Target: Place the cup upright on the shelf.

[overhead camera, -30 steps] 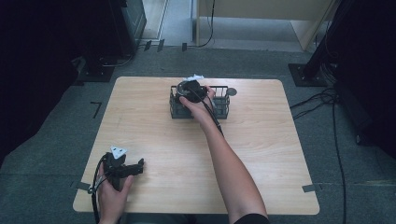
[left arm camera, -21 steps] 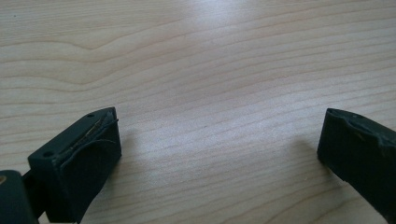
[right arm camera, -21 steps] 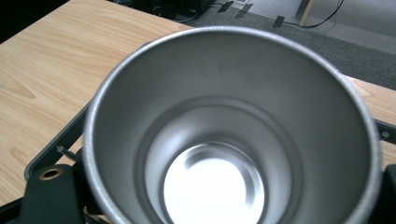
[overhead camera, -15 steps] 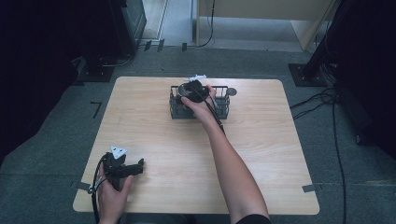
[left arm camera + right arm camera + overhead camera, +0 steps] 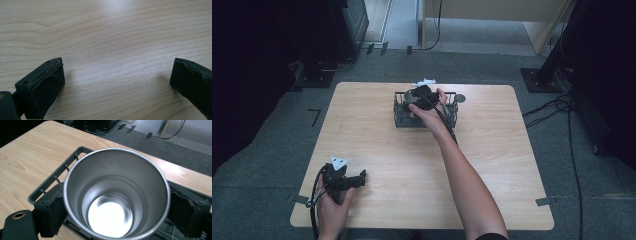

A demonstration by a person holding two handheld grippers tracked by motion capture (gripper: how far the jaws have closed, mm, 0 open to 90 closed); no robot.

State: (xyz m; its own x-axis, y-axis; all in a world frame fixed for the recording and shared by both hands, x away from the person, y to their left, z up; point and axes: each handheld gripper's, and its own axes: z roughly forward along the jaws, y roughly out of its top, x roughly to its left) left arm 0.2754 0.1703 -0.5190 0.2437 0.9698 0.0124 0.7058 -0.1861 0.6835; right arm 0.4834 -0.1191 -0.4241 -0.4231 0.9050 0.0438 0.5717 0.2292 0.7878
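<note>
A shiny steel cup (image 5: 116, 195) stands upright between my right gripper's (image 5: 121, 210) two jaws, which press on its sides; the gripper is shut on it. The cup is empty and hangs over a black wire rack (image 5: 75, 155). In the high view the right gripper (image 5: 422, 97) is over the rack (image 5: 399, 114) at the far middle of the wooden table (image 5: 492, 165). My left gripper (image 5: 361, 177) rests on the table near its front left corner. Its jaws (image 5: 117, 77) are wide open with only bare wood between them.
A small grey round thing (image 5: 460, 98) sits at the rack's right end. Cables (image 5: 562, 107) and dark stands lie on the floor around the table. The wood between the two grippers is bare.
</note>
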